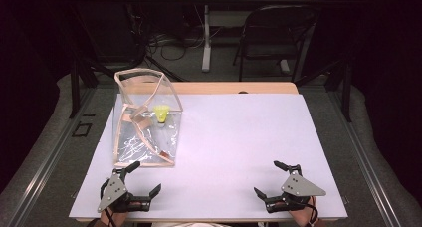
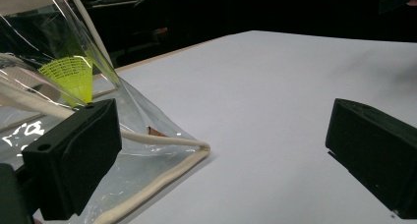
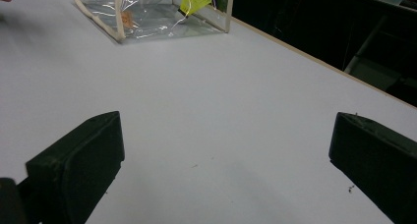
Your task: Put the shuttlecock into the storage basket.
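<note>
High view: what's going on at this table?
A person holds two grippers at the near edge of the white table. The left gripper sits open just in front of the clear bag, which holds a yellow shuttlecock. The right gripper rests open, apart from it. Neither grips anything.

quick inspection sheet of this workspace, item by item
surface: white table top, bare apart from the bag
job's things: clear plastic bag with cream trim at the left, yellow shuttlecock inside
clutter: nothing seen
grippers: left gripper open, by the bag's near edge; right gripper open, over bare table
cables: tangle of cables on the floor behind the table
surroundings: dark room, folding chair, table leg
</note>
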A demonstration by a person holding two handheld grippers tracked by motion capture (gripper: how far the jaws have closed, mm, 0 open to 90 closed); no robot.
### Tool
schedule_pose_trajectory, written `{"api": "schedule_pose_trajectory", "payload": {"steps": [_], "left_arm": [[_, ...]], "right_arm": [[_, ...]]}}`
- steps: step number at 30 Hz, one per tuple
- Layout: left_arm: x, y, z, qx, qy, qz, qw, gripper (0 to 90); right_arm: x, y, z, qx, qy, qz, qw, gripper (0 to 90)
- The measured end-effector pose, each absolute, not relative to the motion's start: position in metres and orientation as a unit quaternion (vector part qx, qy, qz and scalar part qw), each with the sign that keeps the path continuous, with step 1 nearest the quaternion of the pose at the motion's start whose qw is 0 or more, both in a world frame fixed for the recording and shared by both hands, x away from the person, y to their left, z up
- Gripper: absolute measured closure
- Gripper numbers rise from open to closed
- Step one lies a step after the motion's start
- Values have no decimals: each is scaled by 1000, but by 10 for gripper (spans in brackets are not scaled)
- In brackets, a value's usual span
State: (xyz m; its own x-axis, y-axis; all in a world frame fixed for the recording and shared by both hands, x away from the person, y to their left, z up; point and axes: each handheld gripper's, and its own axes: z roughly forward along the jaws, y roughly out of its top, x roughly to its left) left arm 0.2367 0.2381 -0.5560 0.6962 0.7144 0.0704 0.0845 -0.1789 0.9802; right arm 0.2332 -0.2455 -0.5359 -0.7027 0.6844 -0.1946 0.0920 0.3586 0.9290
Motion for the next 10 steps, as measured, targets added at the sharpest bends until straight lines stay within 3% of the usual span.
{"api": "schedule_pose_trajectory", "payload": {"steps": [10], "left_arm": [[237, 238, -556, 718, 279, 272, 577, 3]], "right_arm": [[233, -248, -535, 256, 770, 509, 286, 0]]}}
